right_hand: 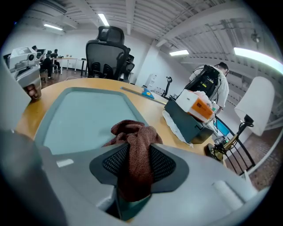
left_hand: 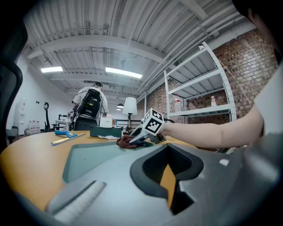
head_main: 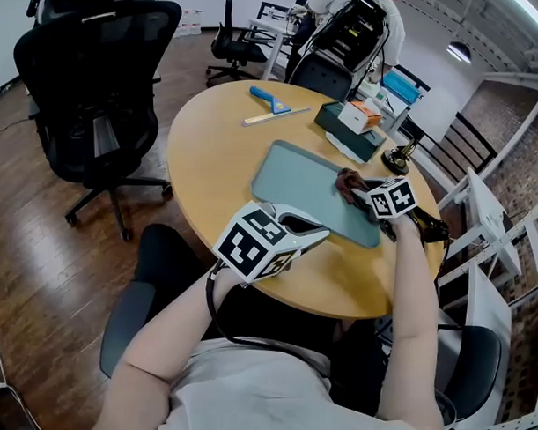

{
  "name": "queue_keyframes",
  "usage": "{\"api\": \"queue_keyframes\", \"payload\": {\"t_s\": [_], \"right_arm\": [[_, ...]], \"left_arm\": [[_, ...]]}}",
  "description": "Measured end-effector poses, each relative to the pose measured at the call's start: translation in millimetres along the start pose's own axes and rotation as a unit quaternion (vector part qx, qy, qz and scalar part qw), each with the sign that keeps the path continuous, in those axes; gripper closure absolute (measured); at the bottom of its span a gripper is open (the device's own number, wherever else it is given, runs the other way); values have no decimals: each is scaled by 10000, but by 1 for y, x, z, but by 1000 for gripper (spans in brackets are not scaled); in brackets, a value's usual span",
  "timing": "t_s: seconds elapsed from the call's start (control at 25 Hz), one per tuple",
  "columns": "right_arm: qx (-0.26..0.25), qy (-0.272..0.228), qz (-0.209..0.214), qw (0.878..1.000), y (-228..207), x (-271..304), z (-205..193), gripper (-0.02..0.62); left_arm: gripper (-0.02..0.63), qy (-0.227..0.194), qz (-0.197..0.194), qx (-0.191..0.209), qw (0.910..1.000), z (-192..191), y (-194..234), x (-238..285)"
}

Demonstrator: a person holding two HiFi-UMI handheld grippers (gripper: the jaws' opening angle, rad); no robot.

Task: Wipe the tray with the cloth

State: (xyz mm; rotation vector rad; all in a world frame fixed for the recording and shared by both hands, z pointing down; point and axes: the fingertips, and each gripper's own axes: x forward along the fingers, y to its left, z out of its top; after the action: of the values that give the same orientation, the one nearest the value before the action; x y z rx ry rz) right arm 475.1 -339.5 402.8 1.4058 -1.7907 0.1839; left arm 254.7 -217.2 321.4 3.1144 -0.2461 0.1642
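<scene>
- Right gripper [head_main: 356,196] has its jaws clamped on the cloth [head_main: 345,182]. It's a bunched-up reddish-brown rag, pinched between the two pads with a wad sticking out in front.
- The wad sits on the tray [head_main: 294,178], over by the right-hand long edge, up toward the far end. So the cloth is in hand and down where it should be. I'd call the pickup part done.
- The tray is a flat grey-green thing lying on the round wooden table [head_main: 209,141], nothing on it but the rag.
- Left gripper [head_main: 303,228] is parked at the tray's near corner. Its jaws are drawn together with nothing in them, just a sliver of tabletop showing through. Might be steadying the tray, but I can't tell if it actually touches the rim.
- How much is actually wiped? Honestly can't say. I don't see any marks, crumbs or wet streaks on the surface, so clean and not-yet-clean parts look the same.
- Best guess is it's somewhere mid-wipe. Most of the tray's open area lies to the left of the rag and toward the person, so that's what looks left to cover.
- Blue tool [head_main: 269,99] and dark box [head_main: 350,127] at the far side are well clear of the tray.
</scene>
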Motion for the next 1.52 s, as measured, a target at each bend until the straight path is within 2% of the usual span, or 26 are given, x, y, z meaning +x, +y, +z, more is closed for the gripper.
{"api": "queue_keyframes", "payload": {"t_s": [0.16,0.28,0.4,0.56,1.12,1.36,1.52], "right_arm": [[-111,216,-219,9995,-13,6,1,453],[-392,356,-434,9977,-14,10,7,454],[-726,273,-415,9961,-5,19,20,454],[-901,248,-428,9947,3,21,25,457],[-1338,-233,572,9891,93,-33,23,457],[-1396,-460,884,9852,121,-52,20,457],[-1340,-570,916,9851,124,-57,16,456]], "left_arm": [[606,-36,-2,33,10000,1,-2,-1],[606,-18,5,43,10000,1,-2,-1],[606,-50,17,50,10000,2,-2,-2],[605,-86,8,60,9999,2,-2,-3],[606,-200,-17,108,9997,5,-2,-9],[606,-254,-5,110,9996,6,-2,-11],[605,-220,2,89,9997,4,-1,-9]]}}
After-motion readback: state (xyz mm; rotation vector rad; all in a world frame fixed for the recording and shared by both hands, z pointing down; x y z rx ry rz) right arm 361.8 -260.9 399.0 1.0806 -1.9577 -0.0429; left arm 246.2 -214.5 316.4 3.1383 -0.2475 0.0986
